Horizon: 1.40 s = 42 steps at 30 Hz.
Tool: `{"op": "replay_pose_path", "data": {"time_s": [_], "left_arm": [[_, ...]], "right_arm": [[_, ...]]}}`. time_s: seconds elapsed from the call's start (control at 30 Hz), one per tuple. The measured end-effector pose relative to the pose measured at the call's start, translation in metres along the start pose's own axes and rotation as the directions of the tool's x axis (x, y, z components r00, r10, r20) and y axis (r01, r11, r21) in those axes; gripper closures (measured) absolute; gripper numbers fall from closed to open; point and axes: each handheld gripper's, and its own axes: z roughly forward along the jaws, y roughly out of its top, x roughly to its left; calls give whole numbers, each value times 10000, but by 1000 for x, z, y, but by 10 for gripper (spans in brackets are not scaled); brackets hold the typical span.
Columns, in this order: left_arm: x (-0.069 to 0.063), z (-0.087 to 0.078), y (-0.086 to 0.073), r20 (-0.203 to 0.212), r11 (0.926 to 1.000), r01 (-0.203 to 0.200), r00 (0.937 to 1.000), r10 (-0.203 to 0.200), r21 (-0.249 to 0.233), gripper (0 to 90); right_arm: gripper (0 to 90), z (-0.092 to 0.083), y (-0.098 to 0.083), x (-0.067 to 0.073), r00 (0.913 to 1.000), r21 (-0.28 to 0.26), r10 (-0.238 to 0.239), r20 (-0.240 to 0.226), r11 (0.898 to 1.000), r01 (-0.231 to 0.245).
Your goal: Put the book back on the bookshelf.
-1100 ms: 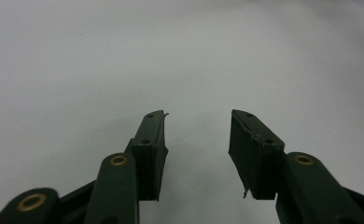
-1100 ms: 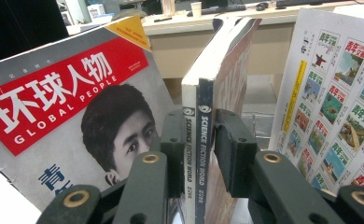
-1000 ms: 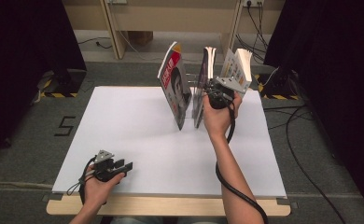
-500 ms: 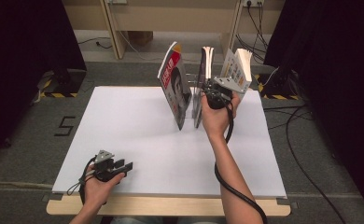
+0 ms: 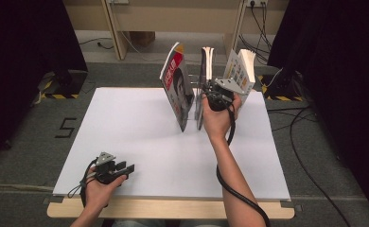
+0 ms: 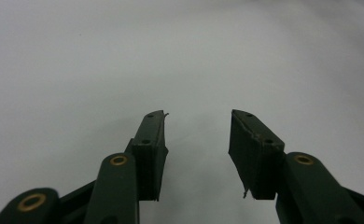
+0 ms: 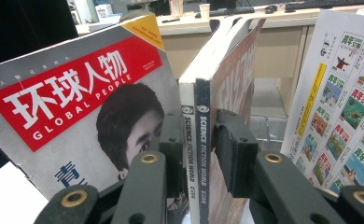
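Observation:
Three sets of magazines stand upright at the back of the white table (image 5: 140,123). A red Global People magazine (image 5: 178,90) (image 7: 77,102) leans at the left. In the middle stand two thin Science Fiction World magazines (image 5: 205,61) (image 7: 196,140), spines toward me. My right gripper (image 5: 206,99) (image 7: 199,123) is shut on these two, one pad on each side near the spines. A white magazine (image 5: 241,68) (image 7: 348,93) with rows of small cover pictures stands at the right. My left gripper (image 5: 128,168) (image 6: 196,119) rests low over the table's front left, open with nothing between its pads.
Wooden desk legs (image 5: 111,28) and cables (image 5: 310,123) lie on the grey floor beyond and right of the table. Dark curtains (image 5: 21,56) close both sides. A "5" mark (image 5: 65,127) is on the floor at the left.

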Motion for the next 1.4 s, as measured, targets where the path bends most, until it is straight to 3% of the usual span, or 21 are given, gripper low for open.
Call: {"op": "replay_pose_path", "data": {"time_s": [0.67, 1.03, 1.4], "left_arm": [[0, 0, 0, 6, 10000, 11, 10000, -11, -7, 554], [0, 0, 0, 12, 10000, -17, 10000, 17, 8, 553], [-1, 1, 0, 11, 10000, -42, 10000, 42, 20, 553]], "right_arm": [[713, 3, -6, 8, 9996, -437, -238, -137, 9988, 232], [619, -8, -10, 13, 9957, -818, -299, -876, 9964, 227], [599, -19, -21, 1, 9958, -852, -80, -908, 9964, 3]]}}
